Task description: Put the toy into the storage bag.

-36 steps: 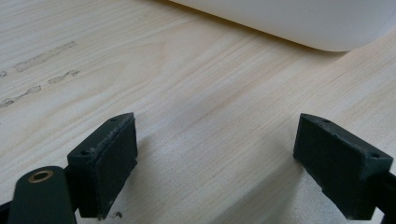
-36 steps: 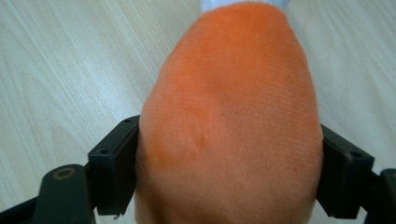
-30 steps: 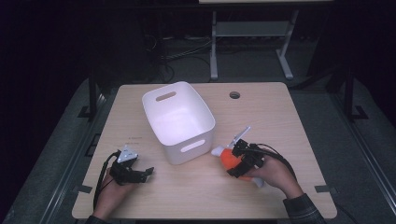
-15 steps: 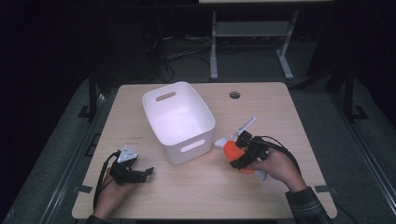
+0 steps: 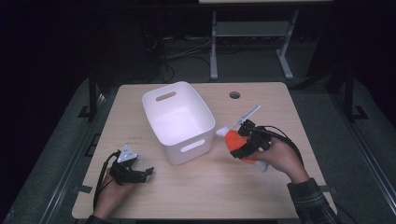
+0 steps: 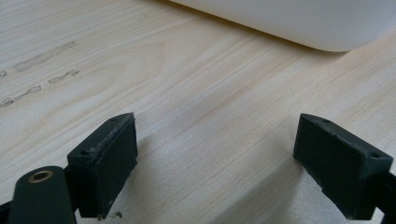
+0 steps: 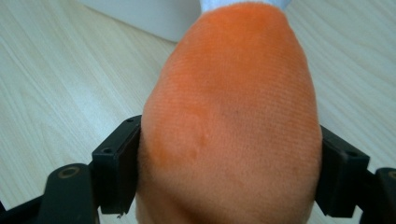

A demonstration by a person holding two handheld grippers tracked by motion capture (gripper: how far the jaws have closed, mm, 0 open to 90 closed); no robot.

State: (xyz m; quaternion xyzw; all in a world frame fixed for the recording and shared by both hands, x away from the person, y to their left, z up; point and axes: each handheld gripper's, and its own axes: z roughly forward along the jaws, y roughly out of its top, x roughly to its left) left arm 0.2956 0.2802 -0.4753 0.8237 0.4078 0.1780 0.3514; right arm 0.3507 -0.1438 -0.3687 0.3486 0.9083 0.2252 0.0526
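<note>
The right gripper [image 5: 239, 148] pinches an orange plush toy [image 7: 231, 121] between its jaws, right of centre in the high view, just beside the white bin [image 5: 180, 121] on the wooden table [image 5: 215, 186]. At lower left, the left gripper [image 5: 137, 173] rests on the table with jaws spread, nothing between them.

A white bin [image 5: 180, 122] sits empty on the wooden table [image 5: 280, 107], handle slots showing; a grey metal stand [image 5: 252, 28] waits behind.
</note>
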